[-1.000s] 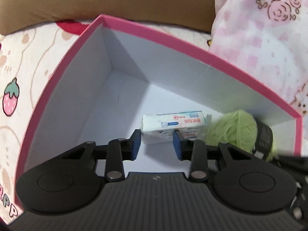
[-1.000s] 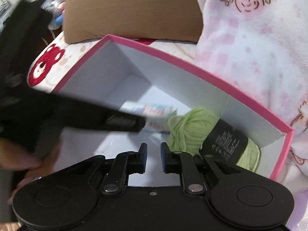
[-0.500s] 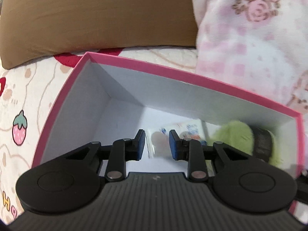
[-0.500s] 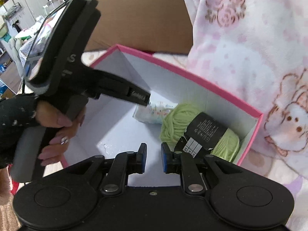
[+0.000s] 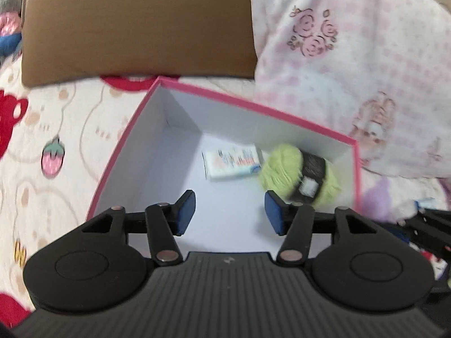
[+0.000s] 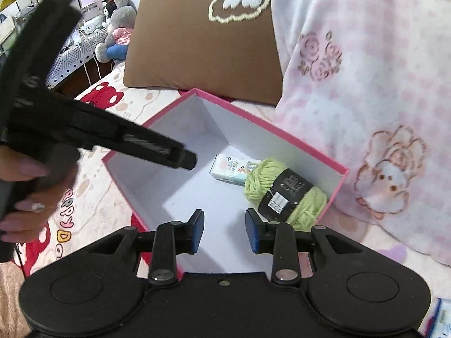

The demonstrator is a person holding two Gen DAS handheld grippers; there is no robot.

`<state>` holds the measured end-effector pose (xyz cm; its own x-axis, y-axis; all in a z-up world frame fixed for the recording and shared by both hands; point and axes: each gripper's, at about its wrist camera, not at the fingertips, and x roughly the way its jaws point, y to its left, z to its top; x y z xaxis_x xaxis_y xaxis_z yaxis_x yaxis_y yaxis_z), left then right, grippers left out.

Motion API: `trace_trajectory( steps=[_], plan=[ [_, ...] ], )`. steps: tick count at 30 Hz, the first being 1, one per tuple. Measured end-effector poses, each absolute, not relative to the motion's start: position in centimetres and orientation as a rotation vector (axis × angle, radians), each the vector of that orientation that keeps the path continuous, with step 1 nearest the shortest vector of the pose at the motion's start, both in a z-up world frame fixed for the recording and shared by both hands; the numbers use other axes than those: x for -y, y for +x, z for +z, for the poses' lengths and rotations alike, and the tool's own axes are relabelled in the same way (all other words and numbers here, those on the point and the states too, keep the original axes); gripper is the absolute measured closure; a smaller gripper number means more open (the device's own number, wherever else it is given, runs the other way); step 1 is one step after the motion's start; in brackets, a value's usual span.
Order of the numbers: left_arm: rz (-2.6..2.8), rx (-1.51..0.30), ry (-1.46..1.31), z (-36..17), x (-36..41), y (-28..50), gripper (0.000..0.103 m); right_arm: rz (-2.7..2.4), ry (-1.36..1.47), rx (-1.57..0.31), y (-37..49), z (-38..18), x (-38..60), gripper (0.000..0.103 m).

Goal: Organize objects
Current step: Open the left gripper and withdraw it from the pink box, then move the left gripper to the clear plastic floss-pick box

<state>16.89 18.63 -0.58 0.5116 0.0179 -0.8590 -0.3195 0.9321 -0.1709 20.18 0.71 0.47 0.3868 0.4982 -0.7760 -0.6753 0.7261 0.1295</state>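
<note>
Box: a pink-rimmed box (image 6: 270, 124) with white inside walls stands open on the printed bedsheet (image 5: 56, 129), in the middle of both views.
Yarn: a light green yarn ball (image 6: 287, 191) with a black label lies inside the box, in its right corner, against the wall.
Packet: a small white packet (image 6: 234, 167) with coloured print lies flat on the box floor, just left of the yarn and touching it.
Left gripper: the left gripper (image 5: 229, 211) is above the box floor at the lower centre of its view; its jaws are opening and nothing is between the blue pads (image 5: 186, 211).
Right gripper: the right gripper (image 6: 224, 232) is over the near edge of the box; its jaws are opening too, with nothing between them.
Hand: a hand (image 6: 31, 194) at the left edge of the right wrist view holds the left gripper's handle.
Behind: a brown pillow (image 5: 135, 28) at upper centre, a pink blanket (image 5: 352, 70) at the right.
</note>
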Motion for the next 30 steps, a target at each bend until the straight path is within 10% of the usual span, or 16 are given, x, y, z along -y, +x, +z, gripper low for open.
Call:
trace_trajectory(
  steps=[15, 30],
  plan=[
    [0.107, -1.001, -0.287, 5.6, -13.9, 7.9, 0.025, 0.713, -0.198, -0.838, 13.9, 5.4, 4.8, 0.016],
    [0.065, -0.953, -0.237, 8.8, -9.6, 3.2, 0.009, 0.676, -0.256, -0.785, 7.9, 7.9, 9.8, 0.015]
  ],
)
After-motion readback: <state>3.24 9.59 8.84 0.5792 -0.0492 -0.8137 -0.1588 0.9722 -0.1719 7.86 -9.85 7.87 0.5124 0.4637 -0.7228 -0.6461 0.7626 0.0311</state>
